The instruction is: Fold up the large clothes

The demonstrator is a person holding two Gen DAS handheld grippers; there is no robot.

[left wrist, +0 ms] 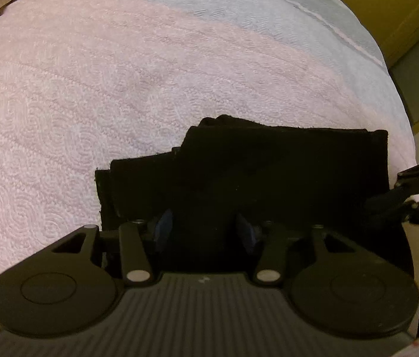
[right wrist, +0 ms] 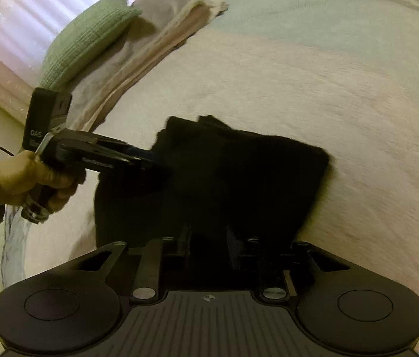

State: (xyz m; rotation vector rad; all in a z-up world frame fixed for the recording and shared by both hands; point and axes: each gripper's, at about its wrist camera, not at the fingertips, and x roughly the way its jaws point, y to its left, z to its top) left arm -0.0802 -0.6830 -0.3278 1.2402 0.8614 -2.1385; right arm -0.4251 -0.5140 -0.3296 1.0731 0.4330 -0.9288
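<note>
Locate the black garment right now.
The black garment lies folded on the pink bedspread, just ahead of the left gripper; the right gripper reaches its near edge.

A home bedroom: a bed [right wrist: 313, 89] under a pink and pale-blue quilted cover, a green pillow [right wrist: 84, 38] at ten o'clock, curtains [right wrist: 31, 3] behind it.

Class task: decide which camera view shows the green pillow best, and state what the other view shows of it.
The right wrist view shows it best: the green pillow lies at upper left, near the head of the bed, its ribbed cover plainly visible. The left wrist view shows nothing of it, only bedspread and the folded black garment.
</note>
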